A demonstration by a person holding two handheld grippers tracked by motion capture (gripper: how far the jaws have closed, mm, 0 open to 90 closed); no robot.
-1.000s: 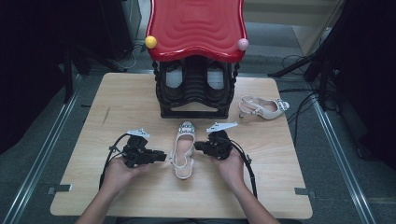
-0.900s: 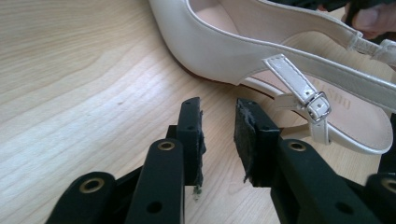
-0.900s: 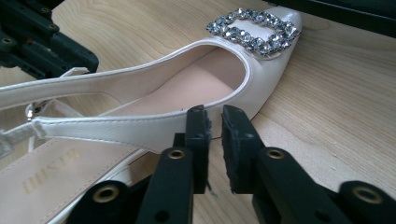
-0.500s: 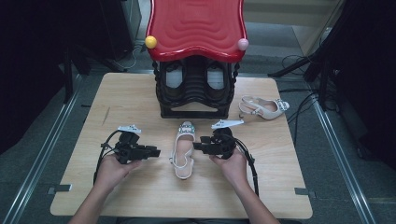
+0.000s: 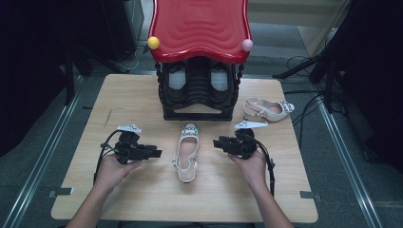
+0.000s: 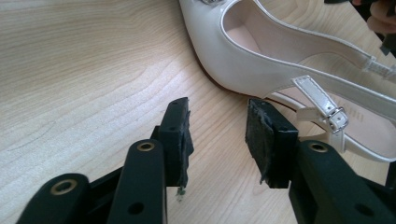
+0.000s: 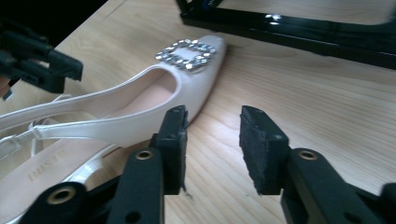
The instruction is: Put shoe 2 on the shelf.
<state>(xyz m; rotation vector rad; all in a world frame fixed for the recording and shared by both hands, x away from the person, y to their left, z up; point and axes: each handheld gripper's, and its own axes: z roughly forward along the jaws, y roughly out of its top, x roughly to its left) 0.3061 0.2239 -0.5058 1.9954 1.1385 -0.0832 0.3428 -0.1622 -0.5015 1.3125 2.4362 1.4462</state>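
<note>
At the bottom of the high view two forearms come up onto the wooden surface (image 5: 119,199), one hand to each side of a white slingback shoe (image 5: 186,151) that lies at the frame's centre, toe toward the top and heel toward the bottom. The left tongs (image 5: 154,153) sit left of the shoe, pointing right at it, and the right tongs (image 5: 217,142) sit right of it, pointing left; both are near the shoe and apart from it. In the left gripper view the left tongs (image 6: 218,123) are released, their jaws having just been opening, with bare wood in the gap between them; the shoe (image 6: 280,60) lies just beyond, in the upper right of the frame, its buckled strap beside the right pad. In the right gripper view the right tongs (image 7: 211,128) are also released, having just narrowed somewhat, nothing between them; the shoe (image 7: 116,116) fills the left half, its jewelled square buckle at upper centre, its side right at the tip of the left pad, contact unclear. Pale lettering is printed on the insole at lower left, too faint to read reliably. Farther up the high view, a second white shoe (image 5: 268,109) lies at the right, beside a black shoe rack (image 5: 198,92) with a red wavy top.
</note>
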